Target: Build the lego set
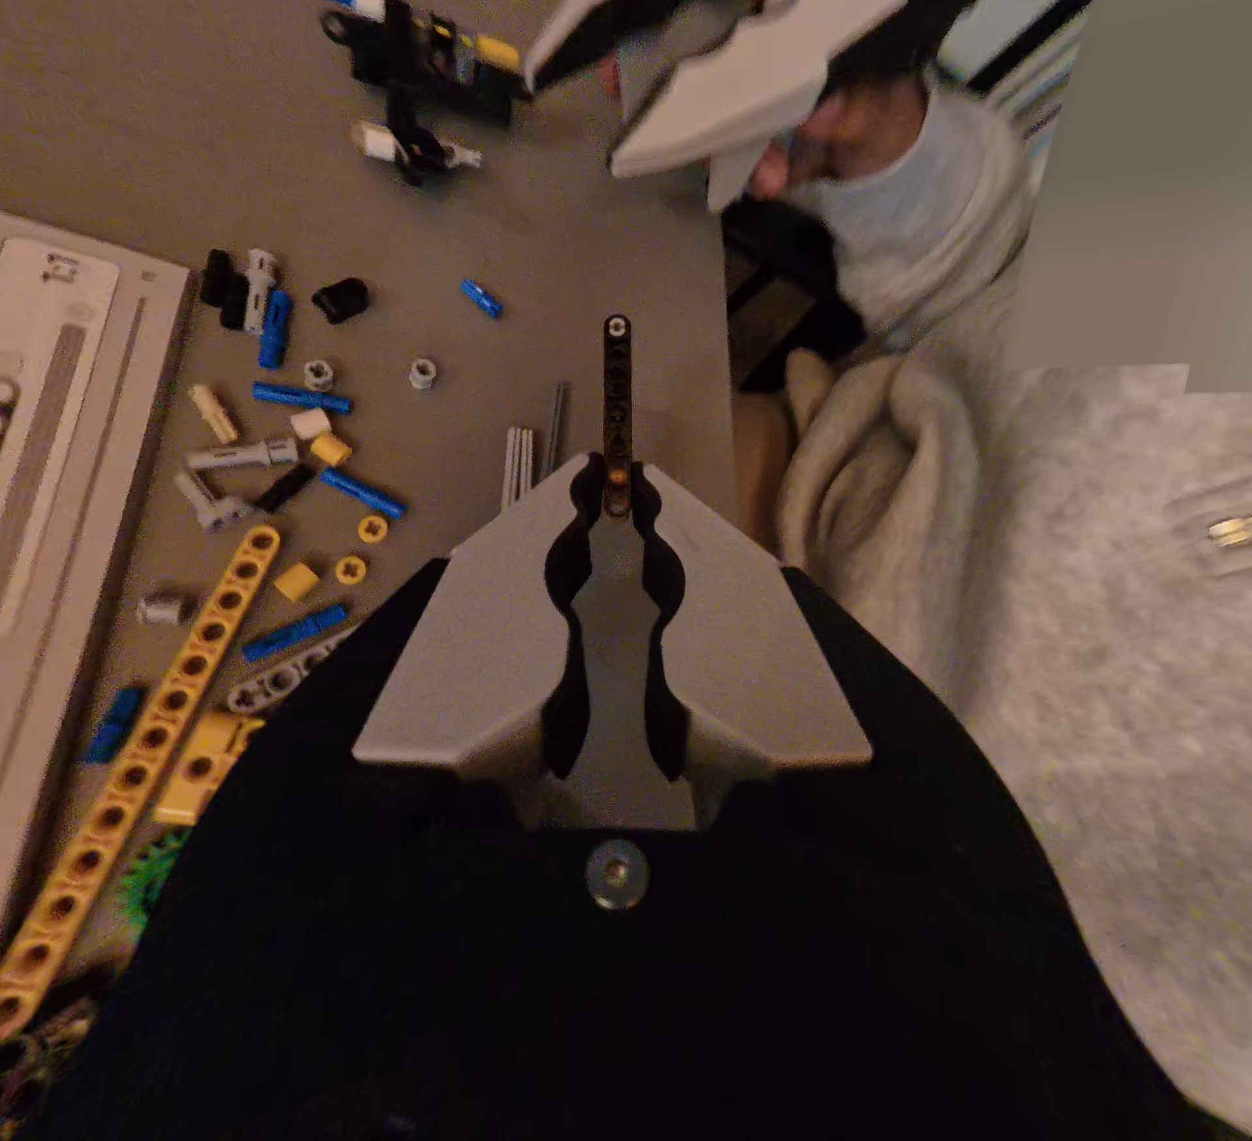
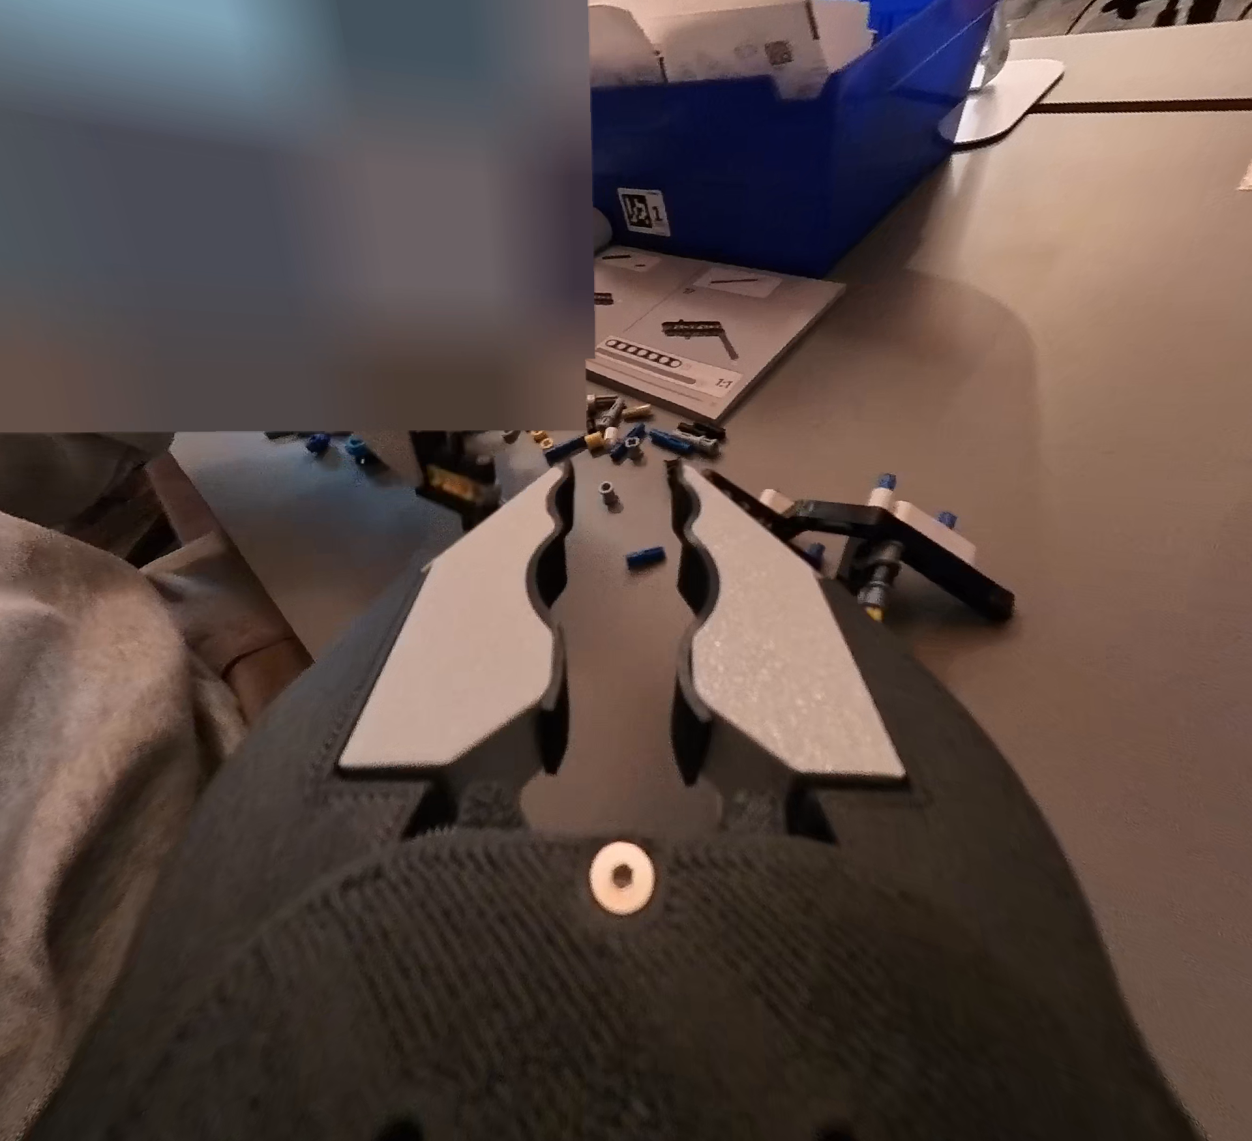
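While the left gripper [image 1: 616, 485] clamps a black beam [image 1: 616, 404] above the grey table [image 1: 135, 92] (loose pieces scattered), the right gripper [image 2: 620, 472] hovers, fingers apart, near a blue bin [image 2: 745, 160].

The counter [image 2: 1084, 431] is smooth and matt grey. The left tongs [image 1: 616, 485] have matt grey plastic fingers [image 1: 488, 634] on a black body; the right tongs [image 2: 620, 478] show a grainy grey finish and a ridged, printed-looking black shell. The black beam [image 1: 616, 404] and yellow beam [image 1: 169, 709] are smooth plastic. The booklet [image 2: 711, 336] is paper, the blue bin [image 2: 745, 174] glossy plastic, the sleeve [image 2: 88, 736] soft cloth.
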A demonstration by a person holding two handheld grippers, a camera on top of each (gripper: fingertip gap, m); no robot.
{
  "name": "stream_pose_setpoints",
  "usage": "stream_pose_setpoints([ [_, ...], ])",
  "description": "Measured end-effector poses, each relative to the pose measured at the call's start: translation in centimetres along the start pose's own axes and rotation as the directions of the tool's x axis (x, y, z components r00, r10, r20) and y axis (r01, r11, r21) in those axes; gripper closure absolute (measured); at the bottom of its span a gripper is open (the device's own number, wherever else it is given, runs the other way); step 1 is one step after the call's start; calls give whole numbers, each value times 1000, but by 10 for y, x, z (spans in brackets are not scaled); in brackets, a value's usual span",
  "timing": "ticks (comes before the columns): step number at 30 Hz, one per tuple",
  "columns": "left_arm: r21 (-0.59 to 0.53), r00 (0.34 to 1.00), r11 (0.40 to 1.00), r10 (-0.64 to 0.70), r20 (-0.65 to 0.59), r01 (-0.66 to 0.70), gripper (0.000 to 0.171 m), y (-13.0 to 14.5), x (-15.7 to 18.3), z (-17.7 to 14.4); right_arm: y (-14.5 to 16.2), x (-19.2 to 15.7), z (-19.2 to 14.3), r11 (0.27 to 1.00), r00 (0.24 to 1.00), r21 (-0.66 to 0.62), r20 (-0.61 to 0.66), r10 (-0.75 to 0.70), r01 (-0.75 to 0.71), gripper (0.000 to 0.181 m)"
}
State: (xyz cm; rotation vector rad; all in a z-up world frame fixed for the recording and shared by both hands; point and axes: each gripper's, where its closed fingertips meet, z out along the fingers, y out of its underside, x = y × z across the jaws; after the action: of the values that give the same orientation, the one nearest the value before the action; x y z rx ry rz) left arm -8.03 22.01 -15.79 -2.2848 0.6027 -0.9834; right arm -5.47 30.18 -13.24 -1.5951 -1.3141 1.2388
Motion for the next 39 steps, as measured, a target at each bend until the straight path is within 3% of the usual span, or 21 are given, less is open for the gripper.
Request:
stream_pose_setpoints([
  [2, 125, 992, 986, -103, -67, 111, 164, -11, 4, -11, 3, -6, 3, 1000, 1000, -22, 20, -17, 18, 154],
  [6, 340, 961, 901, -233, -147, 270, 165, -29, 0, -37, 16, -17, 13, 990, 995, -104, 43, -88, 92, 154],
  [10, 478, 925, 792, -317, -210, 380, 165, -30, -14, -60, 30, -25, 21, 964, 982, -187, 46, -182, 187, 158],
  [14, 574, 883, 672, -340, -323, 468, 165, -29, -16, -84, 27, -38, 27, 965, 978, -164, 83, -191, 202, 161],
  [20, 621, 886, 634, -287, -365, 461, 165, -12, 8, -107, 5, -68, 40, 992, 979, -42, 171, -113, 122, 160],
  [26, 710, 962, 651, -220, -164, 270, 165, 25, 24, -125, -5, -102, 64, 993, 966, 5, 233, -113, 115, 159],
  [28, 756, 972, 616, -198, -126, 223, 165, 28, 25, -130, -8, -122, 75, 997, 951, 17, 302, -72, 70, 158],
  [32, 846, 961, 474, -234, -147, 244, 165, 25, 15, -151, -5, -147, 89, 999, 915, -9, 403, -24, 30, 146],
  [39, 829, 970, 514, -204, -133, 222, 165, 28, 18, -139, -16, -140, 81, 997, 913, 55, 407, 29, -56, 145],
])
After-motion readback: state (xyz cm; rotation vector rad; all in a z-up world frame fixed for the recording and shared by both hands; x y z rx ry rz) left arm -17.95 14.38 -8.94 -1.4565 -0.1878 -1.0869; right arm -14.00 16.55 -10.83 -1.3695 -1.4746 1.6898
